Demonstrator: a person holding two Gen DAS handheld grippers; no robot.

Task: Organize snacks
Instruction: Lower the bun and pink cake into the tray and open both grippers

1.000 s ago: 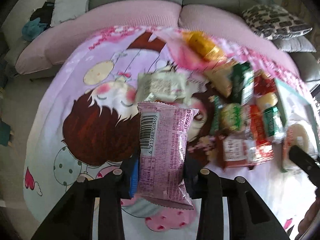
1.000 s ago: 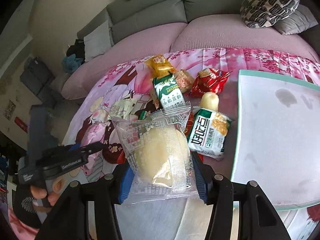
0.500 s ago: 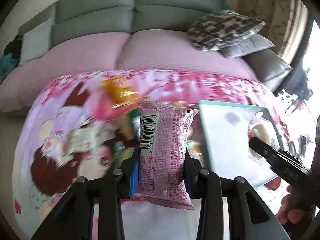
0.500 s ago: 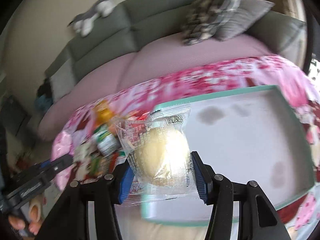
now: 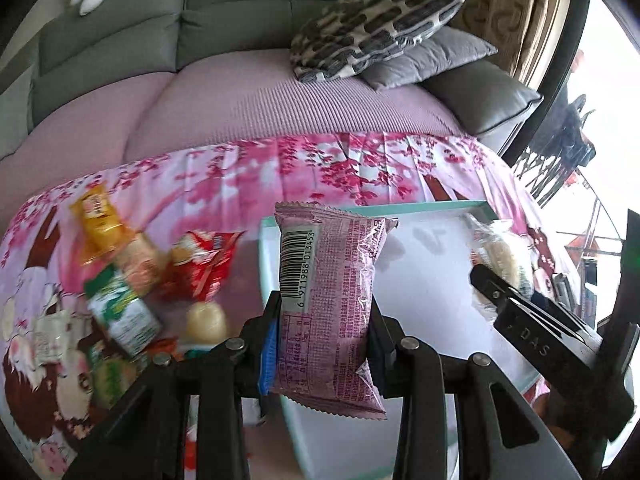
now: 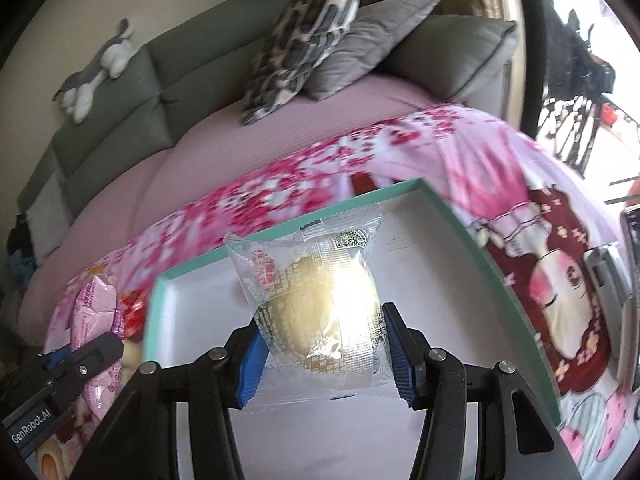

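Note:
My left gripper (image 5: 322,344) is shut on a pink snack packet (image 5: 330,300) and holds it upright over the left edge of a white tray with a teal rim (image 5: 440,205). My right gripper (image 6: 326,354) is shut on a clear packet with a pale round bun (image 6: 320,304) above the tray (image 6: 280,232). In the left wrist view the right gripper with its bun (image 5: 500,260) is at the tray's right side. In the right wrist view the left gripper's pink packet (image 6: 96,312) is at the far left.
Loose snacks lie left of the tray on the pink cartoon cloth (image 5: 320,164): a yellow packet (image 5: 98,220), a red packet (image 5: 204,260), a green-and-white packet (image 5: 120,312) and a pale jelly cup (image 5: 206,320). A sofa with cushions (image 5: 372,32) lies beyond.
Both grippers have swung right from over the snack pile to over the tray, each still holding its packet. The right gripper now holds the bun over the middle of the tray.

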